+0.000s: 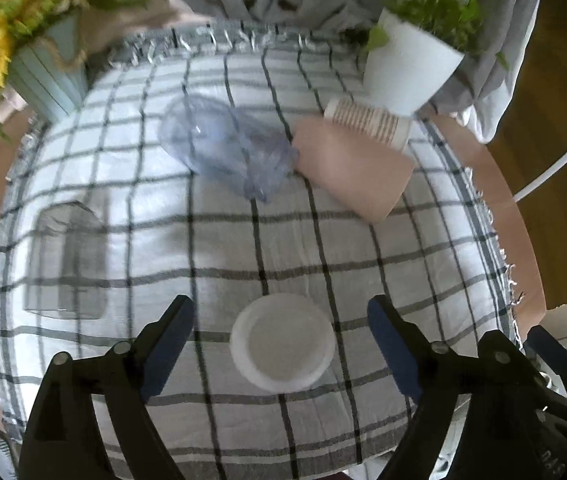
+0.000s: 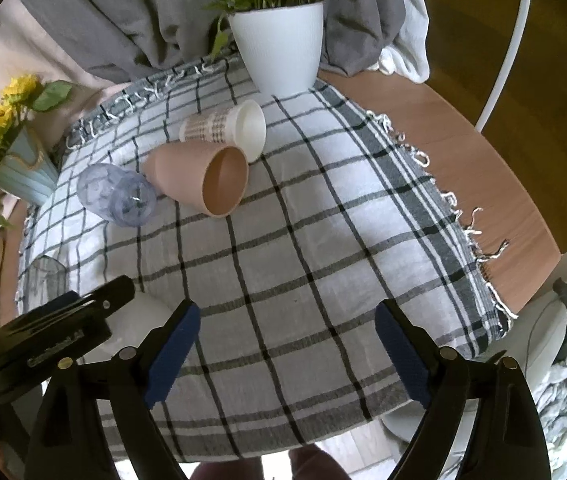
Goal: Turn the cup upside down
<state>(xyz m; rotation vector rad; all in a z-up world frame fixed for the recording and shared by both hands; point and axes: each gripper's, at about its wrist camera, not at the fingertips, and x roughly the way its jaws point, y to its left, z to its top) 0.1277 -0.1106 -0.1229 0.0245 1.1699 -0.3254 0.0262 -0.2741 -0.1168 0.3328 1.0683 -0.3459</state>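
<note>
A white cup stands upside down on the checked cloth, between the open fingers of my left gripper, which sits above it without touching. In the right wrist view the white cup is partly hidden behind the left gripper. A clear bluish cup, a pink cup and a white patterned cup lie on their sides. A clear glass stands upside down at the left. My right gripper is open and empty.
A white plant pot stands at the far edge of the cloth. A vase of sunflowers stands at the far left. The wooden table edge lies to the right, grey fabric behind.
</note>
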